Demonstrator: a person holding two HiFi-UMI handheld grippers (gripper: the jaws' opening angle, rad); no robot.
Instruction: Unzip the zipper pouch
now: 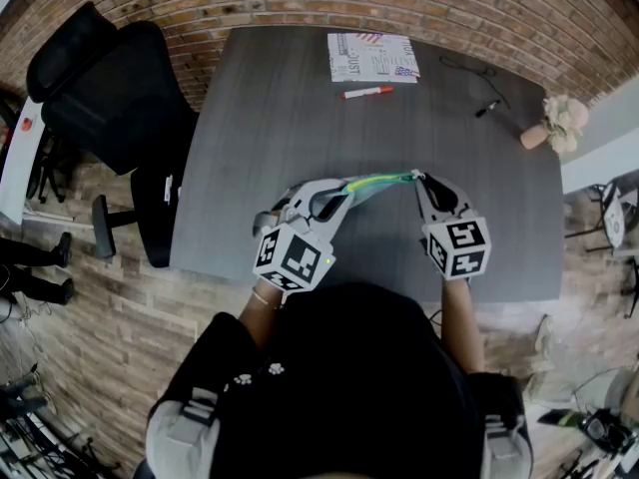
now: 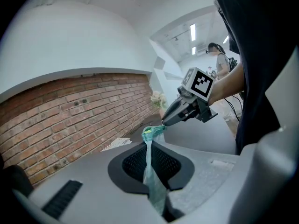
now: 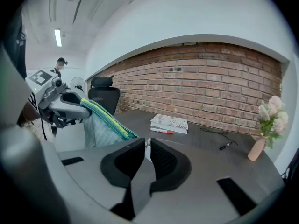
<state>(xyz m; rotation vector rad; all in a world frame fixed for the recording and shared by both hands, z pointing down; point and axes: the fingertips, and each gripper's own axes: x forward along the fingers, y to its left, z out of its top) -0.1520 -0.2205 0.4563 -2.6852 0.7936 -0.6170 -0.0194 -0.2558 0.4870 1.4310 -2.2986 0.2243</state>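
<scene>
A teal mesh zipper pouch [image 1: 377, 182] with a yellow-green zipper edge hangs stretched between my two grippers above the grey table [image 1: 280, 118]. My left gripper [image 2: 149, 149] is shut on the pouch's fabric [image 2: 152, 176], which runs up between its jaws. At the pouch's other end is my right gripper [image 1: 417, 176]. In the right gripper view its jaws stand slightly apart [image 3: 145, 146], with a small pale zipper pull between the tips; the pouch [image 3: 103, 121] hangs just beyond them. The left gripper view shows the right gripper's tip [image 2: 164, 122] at the pouch's far corner.
A printed booklet [image 1: 372, 56] and a red marker [image 1: 367, 92] lie at the table's far edge. A black cable and pen [image 1: 487, 108] and a small vase of flowers [image 1: 554, 123] sit far right. A black office chair [image 1: 110, 88] stands left of the table.
</scene>
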